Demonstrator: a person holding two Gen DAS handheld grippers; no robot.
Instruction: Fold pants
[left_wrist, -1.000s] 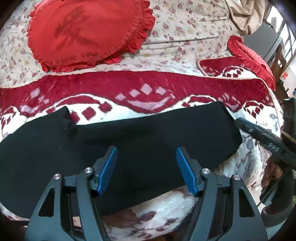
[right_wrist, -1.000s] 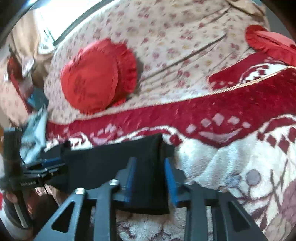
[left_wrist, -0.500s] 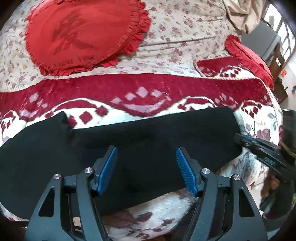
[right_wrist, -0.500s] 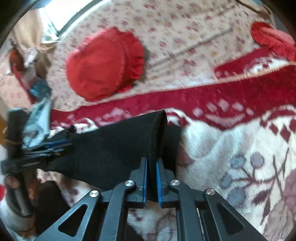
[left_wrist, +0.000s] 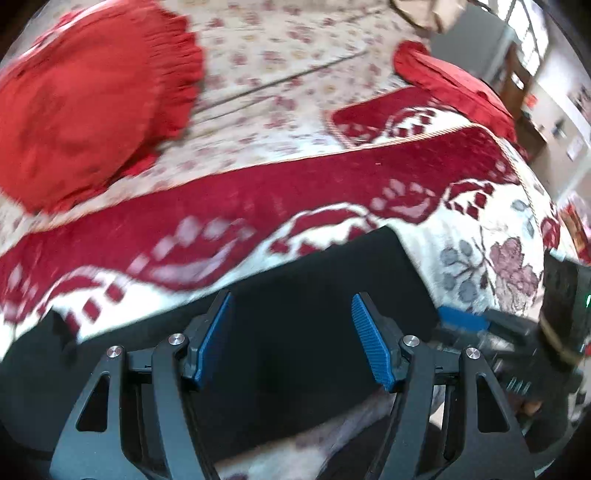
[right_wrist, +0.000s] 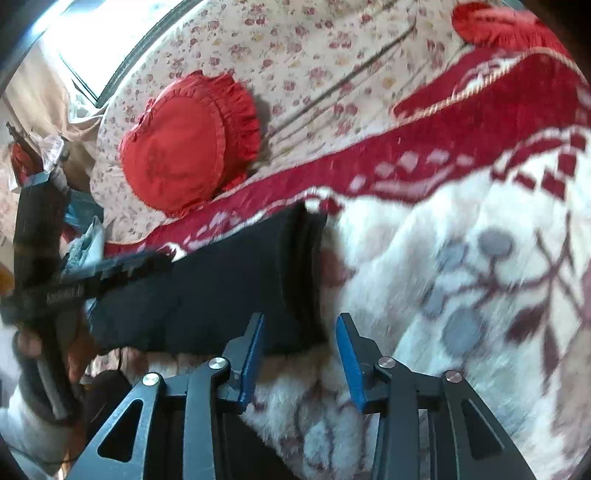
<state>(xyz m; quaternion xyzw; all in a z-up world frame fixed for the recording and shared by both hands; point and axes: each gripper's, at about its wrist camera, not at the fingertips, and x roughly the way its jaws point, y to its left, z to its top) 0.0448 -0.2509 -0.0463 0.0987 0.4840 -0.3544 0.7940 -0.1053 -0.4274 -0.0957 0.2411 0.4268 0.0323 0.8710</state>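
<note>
The black pants (left_wrist: 295, 332) lie folded in a long strip along the near edge of the bed. My left gripper (left_wrist: 291, 339) is open, its blue fingers hovering over the middle of the strip. In the right wrist view the pants (right_wrist: 221, 288) show their layered right end. My right gripper (right_wrist: 299, 354) is open just in front of that end, holding nothing. The right gripper also shows in the left wrist view (left_wrist: 480, 325) beside the pants' right end.
A red-and-white patterned blanket (left_wrist: 258, 199) covers the bed under the pants. A round red frilled cushion (right_wrist: 188, 144) lies at the back left on the floral sheet. A second red cushion (left_wrist: 450, 85) lies at the back right. The bed edge runs close below the pants.
My right gripper was shut on the pants' right end and has let go and opened. The left view has shifted right and is blurred; the left jaws stay open.
</note>
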